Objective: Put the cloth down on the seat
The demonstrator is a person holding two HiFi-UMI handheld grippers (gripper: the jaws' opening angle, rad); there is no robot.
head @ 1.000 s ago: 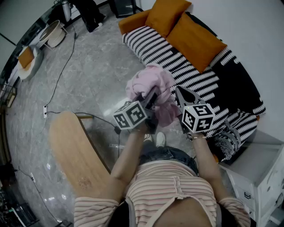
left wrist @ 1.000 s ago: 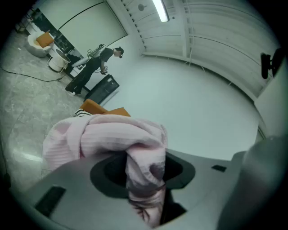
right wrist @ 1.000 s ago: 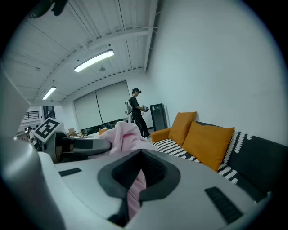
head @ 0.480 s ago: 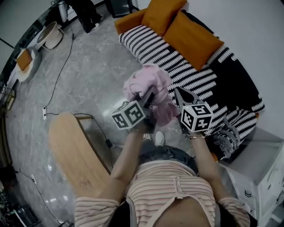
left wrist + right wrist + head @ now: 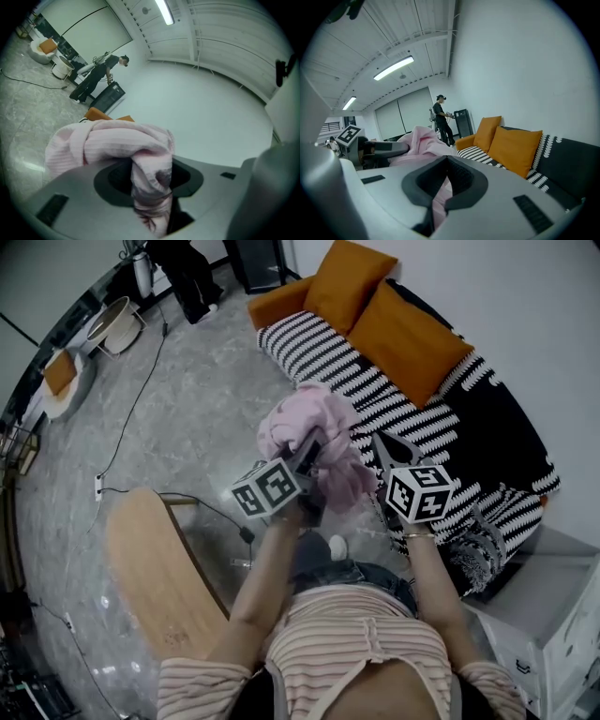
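Above striped seat [image 5: 375, 395], L gripper [image 5: 310, 452] & R gripper [image 5: 382, 448] both clamped on pink cloth [image 5: 317, 418].

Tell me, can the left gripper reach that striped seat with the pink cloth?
Probably yes: the left gripper holds the pink cloth close beside the striped seat, with nothing between them.

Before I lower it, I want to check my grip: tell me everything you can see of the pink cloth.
The pink cloth is soft, finely ribbed fabric, crumpled into a loose bundle with folds hanging down. It is held in the air: the left gripper pinches a thick twisted bunch, the right gripper a thinner fold. It hangs beside the front edge of the black-and-white striped seat, not resting on it. Only the jaws touch it.
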